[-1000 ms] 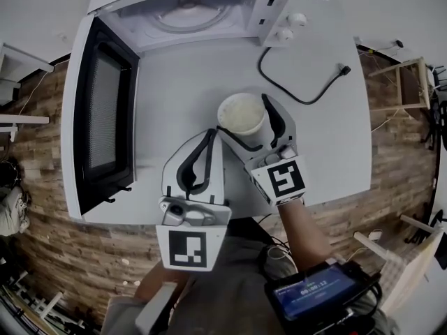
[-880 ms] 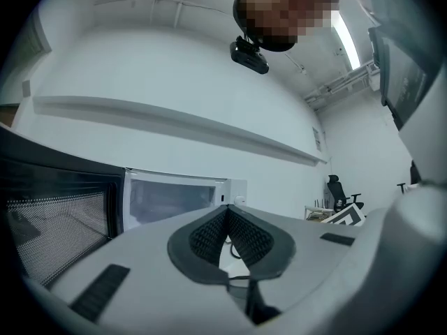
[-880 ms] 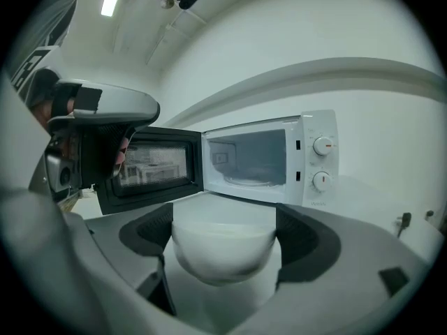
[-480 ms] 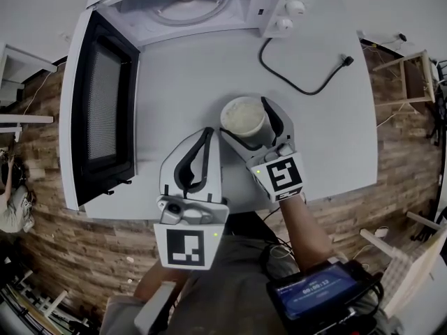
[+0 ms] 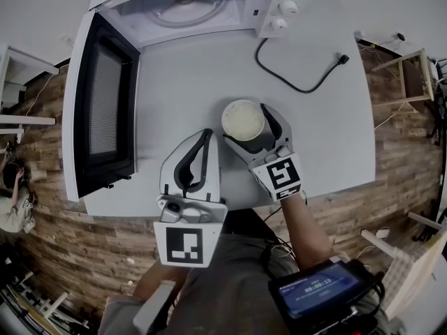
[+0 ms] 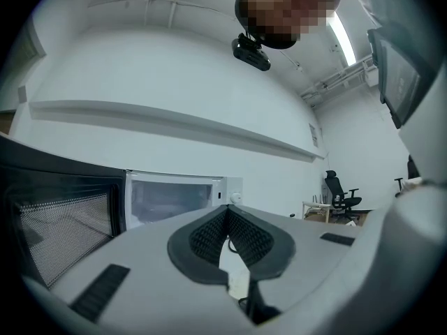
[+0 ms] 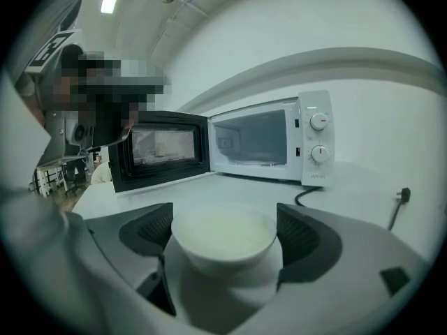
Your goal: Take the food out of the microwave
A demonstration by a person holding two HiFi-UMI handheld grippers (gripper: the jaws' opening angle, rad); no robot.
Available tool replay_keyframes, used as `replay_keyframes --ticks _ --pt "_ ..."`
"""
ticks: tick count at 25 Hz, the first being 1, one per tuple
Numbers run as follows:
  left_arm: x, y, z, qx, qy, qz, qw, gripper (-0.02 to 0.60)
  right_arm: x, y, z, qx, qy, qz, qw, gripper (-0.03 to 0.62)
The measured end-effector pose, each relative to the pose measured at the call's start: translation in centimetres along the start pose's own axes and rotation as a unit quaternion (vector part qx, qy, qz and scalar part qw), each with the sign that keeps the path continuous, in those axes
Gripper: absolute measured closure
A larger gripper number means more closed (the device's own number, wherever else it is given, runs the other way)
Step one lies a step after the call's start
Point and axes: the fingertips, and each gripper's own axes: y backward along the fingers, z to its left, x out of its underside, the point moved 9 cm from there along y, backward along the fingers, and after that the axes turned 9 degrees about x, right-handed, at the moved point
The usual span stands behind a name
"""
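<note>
A white bowl (image 5: 243, 120) of pale food sits between the jaws of my right gripper (image 5: 244, 122), over the white table (image 5: 335, 145), in front of the microwave (image 5: 188, 5). In the right gripper view the bowl (image 7: 223, 236) fills the gap and both pads (image 7: 302, 234) press its sides, so the right gripper (image 7: 223, 246) is shut on it. The microwave's cavity (image 7: 255, 139) shows no dish inside, and its door (image 5: 105, 110) is swung wide open to the left. My left gripper (image 5: 208, 137) hovers near the table's front edge, shut with nothing in it, its tips (image 6: 227, 213) meeting.
A black power cord (image 5: 293, 75) trails loose across the table right of the microwave, its plug (image 5: 342, 58) unplugged. The open door (image 6: 56, 222) overhangs the table's left side. Wooden floor surrounds the table. A small screen device (image 5: 318, 292) hangs at my waist.
The right gripper has drawn the bowl a little farther from the microwave, toward the table's front edge. The left gripper has stayed where it was.
</note>
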Motion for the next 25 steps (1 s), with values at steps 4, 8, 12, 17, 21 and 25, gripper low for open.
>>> replay_keyframes --ticks 4,8,12,17,21,25 --pt "-0.8 0.5 -0.3 0.004 0.001 -0.002 1.0 0.574 0.4 0.3 0.0 -0.006 -0.01 0.014 1.0 0.125" --pt "-1.5 1.1 -0.3 -0.002 -0.003 -0.001 1.0 0.574 0.7 0.3 0.2 -0.01 -0.004 0.025 1.0 0.125" --pt "-2.0 1.7 -0.3 -0.008 -0.008 0.001 0.9999 0.574 0.9 0.5 0.2 -0.023 -0.011 0.029 0.999 0.125" --pt "-2.3 2.5 -0.2 -0.02 -0.008 0.006 0.9998 0.574 0.6 2.2 0.0 -0.019 -0.018 0.025 0.999 0.125" --pt "-2.3 2.9 0.1 -0.025 -0.014 0.007 0.9996 0.574 -0.7 4.3 -0.2 -0.008 -0.045 0.015 0.999 0.125" --pt "-2.1 3.1 0.1 -0.029 -0.012 0.007 0.9995 0.574 -3.1 6.2 0.0 -0.007 -0.068 -0.001 0.998 0.128"
